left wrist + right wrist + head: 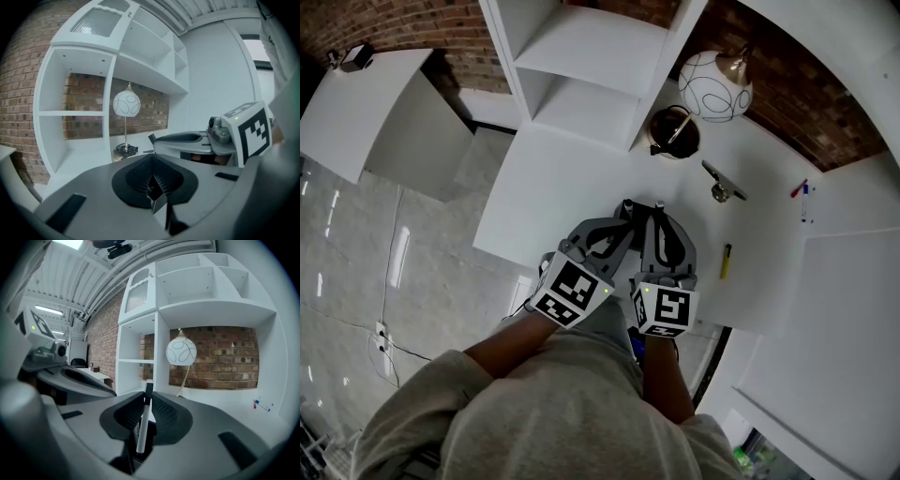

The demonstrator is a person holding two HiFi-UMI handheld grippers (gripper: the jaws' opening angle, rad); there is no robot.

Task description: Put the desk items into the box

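Observation:
Both grippers hover side by side over the white desk (pixel 572 187), near its front edge. My right gripper (pixel 146 400) is shut on a white marker (pixel 142 427) with a black cap, held upright between the jaws. My left gripper (pixel 152 177) is shut on a small silvery clip-like piece (pixel 158 202). In the head view the left gripper (pixel 623 214) and right gripper (pixel 657 214) point away from me, tips almost touching. A yellow marker (pixel 726 261) lies on the desk to the right, a metal desk tool (pixel 722 183) beyond it. I see no box.
A globe lamp (pixel 714 86) and a coil of black cable (pixel 673 131) stand at the back by the white shelf unit (pixel 591 66). Red and blue pens (pixel 802 195) lie at the far right. Brick wall behind; tiled floor to the left.

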